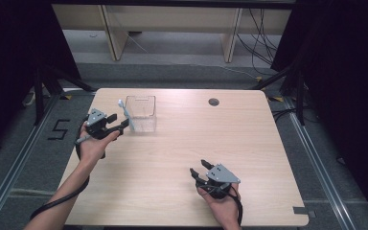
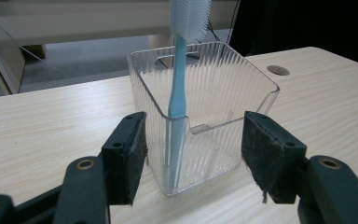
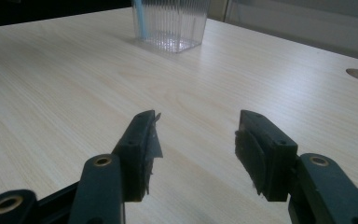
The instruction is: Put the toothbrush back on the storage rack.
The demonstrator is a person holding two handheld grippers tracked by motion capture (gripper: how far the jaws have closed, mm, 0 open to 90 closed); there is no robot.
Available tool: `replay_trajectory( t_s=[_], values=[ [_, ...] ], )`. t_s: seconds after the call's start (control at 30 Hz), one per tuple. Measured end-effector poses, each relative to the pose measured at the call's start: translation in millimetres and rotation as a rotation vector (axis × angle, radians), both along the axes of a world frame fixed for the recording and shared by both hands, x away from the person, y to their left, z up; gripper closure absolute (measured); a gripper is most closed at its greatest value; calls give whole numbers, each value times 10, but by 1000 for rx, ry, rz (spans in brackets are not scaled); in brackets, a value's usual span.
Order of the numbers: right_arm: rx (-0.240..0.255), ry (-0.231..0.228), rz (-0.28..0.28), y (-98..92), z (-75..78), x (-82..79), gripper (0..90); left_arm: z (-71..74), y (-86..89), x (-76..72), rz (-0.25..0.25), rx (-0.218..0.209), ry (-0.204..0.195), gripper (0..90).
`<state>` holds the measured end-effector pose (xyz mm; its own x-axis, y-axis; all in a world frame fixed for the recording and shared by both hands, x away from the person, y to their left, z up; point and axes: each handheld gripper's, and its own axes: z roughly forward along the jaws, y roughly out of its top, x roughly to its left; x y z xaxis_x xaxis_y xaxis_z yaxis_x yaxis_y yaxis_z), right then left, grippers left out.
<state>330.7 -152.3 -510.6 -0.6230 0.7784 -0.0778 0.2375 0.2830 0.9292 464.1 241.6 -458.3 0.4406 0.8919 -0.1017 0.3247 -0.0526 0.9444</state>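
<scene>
One sign can be read: a large black numeral 5 [image 1: 58, 129], marked on the grey floor [image 1: 24, 158] to the left of the worktop [image 1: 182, 158], seen in the high view. It is drawn in straight, angular strokes and stands upright as seen from the person's side. The clear container [image 2: 205, 116], the toothbrush [image 2: 179, 70] standing in it and the worktop itself carry no lettering, label or brand that can be made out.
</scene>
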Motion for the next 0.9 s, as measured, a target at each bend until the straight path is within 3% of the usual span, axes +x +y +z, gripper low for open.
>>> replay_trajectory(
  t_s=[0.5,0.63,0.83,0.9],
  values=[
    [-1,1,-1,1,-5,0,480,-170,44,-267,-12,-11,3,396],
    [9,28,2,12,-5,-12,480,-194,54,-339,-21,-10,-5,395],
    [7,24,0,8,-5,-10,481,-230,67,-458,-24,-8,-2,392],
    [-1,1,-3,-2,-4,2,480,-246,72,-497,-27,-5,-5,391]
  ],
)
